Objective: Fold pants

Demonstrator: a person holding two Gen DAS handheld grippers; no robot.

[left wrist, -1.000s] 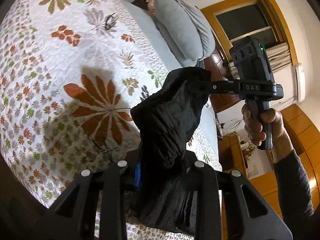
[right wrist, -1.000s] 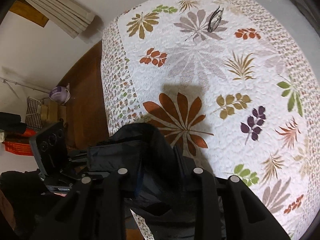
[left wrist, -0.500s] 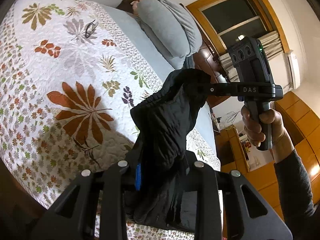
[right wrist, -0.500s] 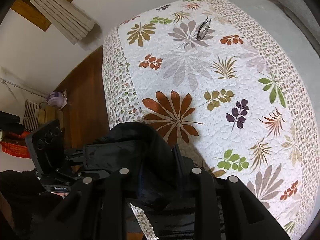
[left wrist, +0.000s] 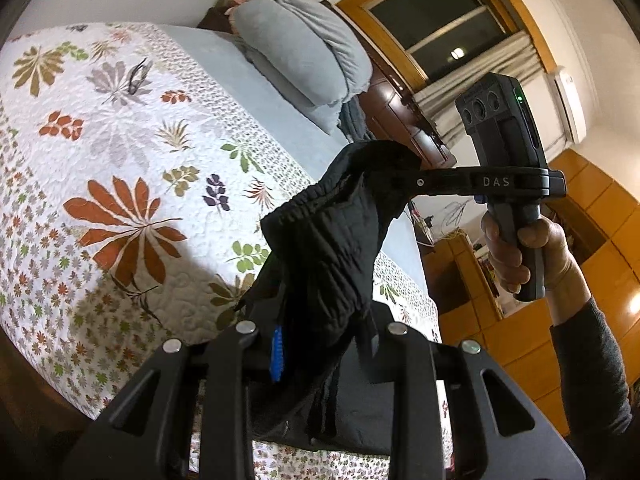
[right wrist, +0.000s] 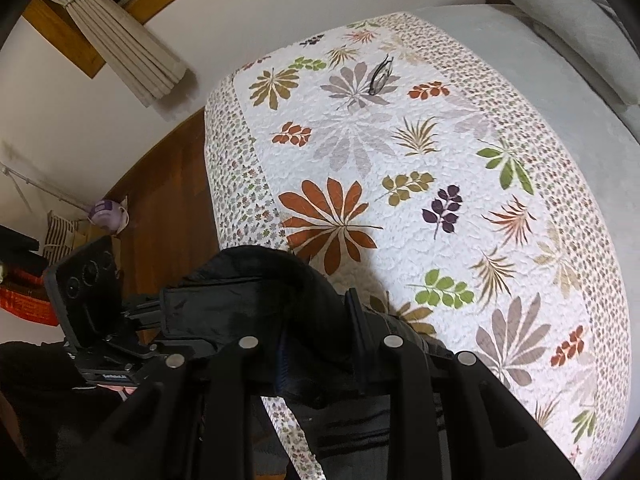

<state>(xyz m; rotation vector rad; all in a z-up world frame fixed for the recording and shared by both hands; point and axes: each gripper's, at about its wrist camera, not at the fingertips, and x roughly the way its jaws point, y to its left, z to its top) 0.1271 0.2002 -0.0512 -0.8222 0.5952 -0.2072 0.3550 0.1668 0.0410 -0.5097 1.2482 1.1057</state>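
Black pants (left wrist: 332, 240) hang in the air above the near edge of the bed, held at the waistband by both grippers. My left gripper (left wrist: 320, 332) is shut on one end of the waistband. My right gripper (left wrist: 400, 182), seen side-on in the left wrist view, is shut on the other end. In the right wrist view the pants (right wrist: 256, 300) bunch between my right gripper's fingers (right wrist: 320, 344), and the left gripper (right wrist: 160, 320) grips them at lower left. The legs hang down out of view.
The bed has a white quilt with leaf prints (right wrist: 400, 184). A pair of glasses (right wrist: 380, 74) lies on the quilt at its far side. Grey pillows (left wrist: 304, 52) are stacked at the head. Wooden floor (right wrist: 168, 200) lies beside the bed, and wooden cabinets (left wrist: 520, 320) stand to the right.
Both grippers have risen with the pants and pulled back toward the bed's near edge. More of the quilt shows beneath. Both grips are unchanged.
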